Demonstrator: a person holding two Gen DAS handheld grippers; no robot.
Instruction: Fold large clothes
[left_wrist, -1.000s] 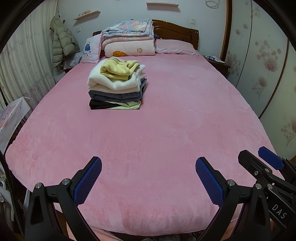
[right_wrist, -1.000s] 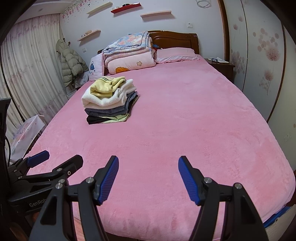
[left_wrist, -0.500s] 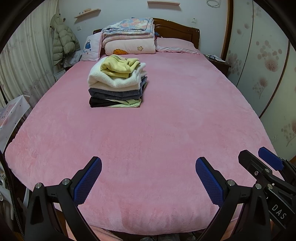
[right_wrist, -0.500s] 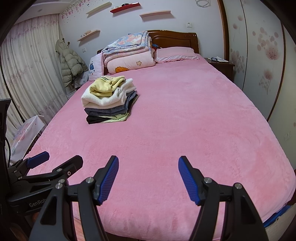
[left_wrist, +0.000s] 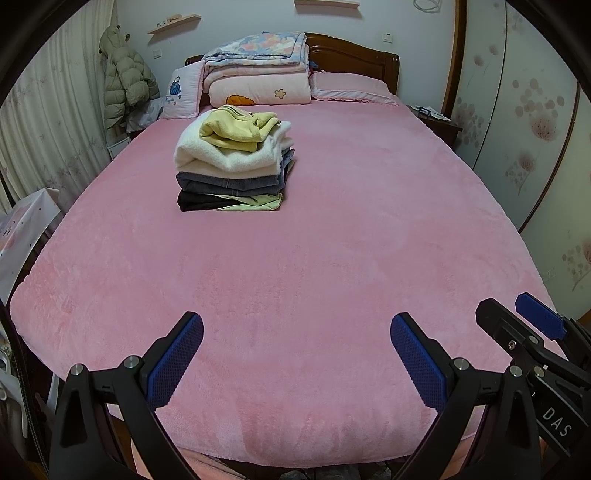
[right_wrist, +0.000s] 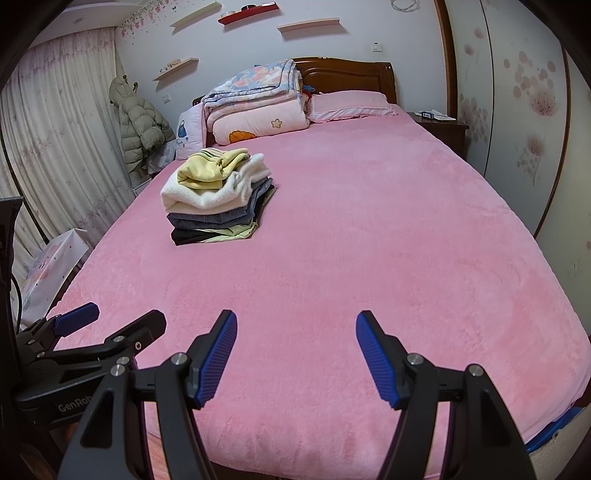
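A big pink bed fills the room. The pile of folded clothes sits far up it, near the pillows. Left gripper and right gripper hang wide open, holding nothing

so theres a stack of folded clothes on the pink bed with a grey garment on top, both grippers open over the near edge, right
Not quite: the top garment of the stack of folded clothes is yellow, not grey, as the left wrist view shows. The rest holds: pink bed, left gripper and right gripper open over the near edge.
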